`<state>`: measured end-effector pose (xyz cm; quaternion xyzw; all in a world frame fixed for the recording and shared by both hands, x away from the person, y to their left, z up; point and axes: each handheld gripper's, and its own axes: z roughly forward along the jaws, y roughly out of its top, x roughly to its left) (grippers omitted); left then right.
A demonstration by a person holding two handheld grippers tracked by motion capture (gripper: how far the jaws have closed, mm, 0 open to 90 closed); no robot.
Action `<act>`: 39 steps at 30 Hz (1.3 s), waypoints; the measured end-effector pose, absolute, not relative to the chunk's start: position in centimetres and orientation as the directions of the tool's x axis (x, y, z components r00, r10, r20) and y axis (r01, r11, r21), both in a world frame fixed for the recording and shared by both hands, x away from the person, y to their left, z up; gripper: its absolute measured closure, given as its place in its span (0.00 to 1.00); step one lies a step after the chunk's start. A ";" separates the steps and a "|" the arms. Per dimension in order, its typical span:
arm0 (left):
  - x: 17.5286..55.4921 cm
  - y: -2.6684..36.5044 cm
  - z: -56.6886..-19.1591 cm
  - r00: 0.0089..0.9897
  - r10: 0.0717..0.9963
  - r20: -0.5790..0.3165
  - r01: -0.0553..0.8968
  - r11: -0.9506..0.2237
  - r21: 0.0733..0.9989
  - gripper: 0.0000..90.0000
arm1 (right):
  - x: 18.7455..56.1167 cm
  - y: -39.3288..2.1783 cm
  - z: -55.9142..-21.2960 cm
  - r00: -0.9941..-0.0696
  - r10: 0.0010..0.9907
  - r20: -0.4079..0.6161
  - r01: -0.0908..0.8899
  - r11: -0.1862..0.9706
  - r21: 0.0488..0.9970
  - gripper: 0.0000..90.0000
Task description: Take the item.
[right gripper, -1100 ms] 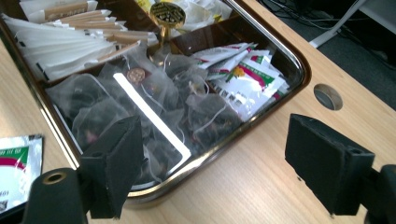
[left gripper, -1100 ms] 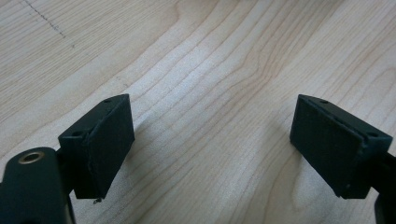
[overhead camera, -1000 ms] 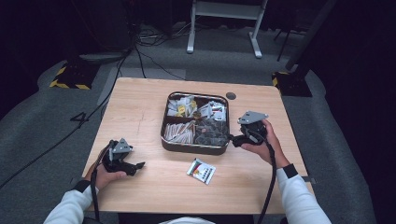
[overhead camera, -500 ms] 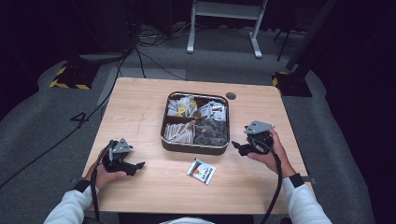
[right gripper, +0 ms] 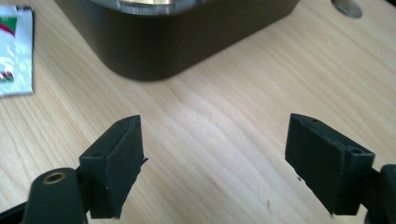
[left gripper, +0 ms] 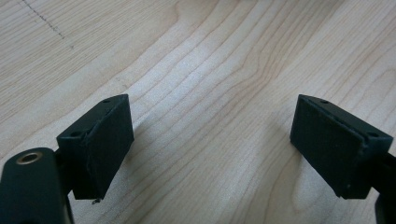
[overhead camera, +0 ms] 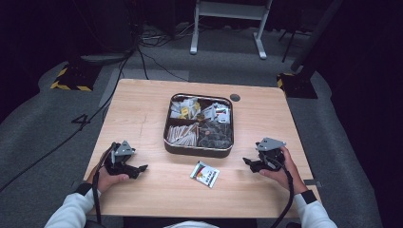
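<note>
I have both tools resting low over the worktop, one at each near corner, and neither holds anything. My left gripper has its fingers spread wide with only bare wood grain between them. My right gripper is just as wide open, its fingers framing empty wood too.

The thing nearest my work is the small white sachet with red and green print, lying flat on the worktop just in front of the dark compartment tray. It sits between my two grippers, closer to the right one. In the right gripper view the sachet lies off past my left-hand finger, near the tray's front wall, well outside the gap. The tray holds packets and other small items in its sections; I cannot tell which section this sachet belongs to.

I judge this as the pause ahead of a pick: the sachet is loose on the wood and not yet grasped. The next move, as I read it, calls for swinging the right gripper toward the sachet, lining the open fingers across one edge, and coming down shallow, since it is thin and flat against the wood and could slide rather than lift.
</note>
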<state>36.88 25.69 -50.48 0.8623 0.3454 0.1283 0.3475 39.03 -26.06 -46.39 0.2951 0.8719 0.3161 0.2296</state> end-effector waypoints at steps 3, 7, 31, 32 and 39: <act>36.9 25.7 -50.5 0.728 0.685 -0.019 0.507 -0.520 0.688 0.15 | 38.7 -27.0 -47.0 -0.721 0.668 -0.187 0.384 0.609 0.694 0.22; 36.9 25.7 -50.5 0.728 0.685 -0.018 0.506 -0.520 0.688 0.15 | 38.3 -28.0 -47.5 -0.711 0.685 -0.158 0.408 0.586 0.700 0.22; 36.8 25.7 -50.5 0.725 0.689 -0.017 0.509 -0.518 0.688 0.15 | 36.2 -33.3 -50.4 -0.603 0.798 -0.007 0.536 0.411 0.737 0.18; 36.8 25.7 -50.5 0.725 0.689 -0.018 0.509 -0.518 0.688 0.15 | 36.2 -33.3 -50.4 -0.603 0.798 -0.007 0.536 0.412 0.737 0.18; 36.8 25.7 -50.5 0.725 0.689 -0.015 0.508 -0.520 0.687 0.15 | 36.3 -33.3 -50.4 -0.599 0.801 -0.008 0.537 0.409 0.737 0.18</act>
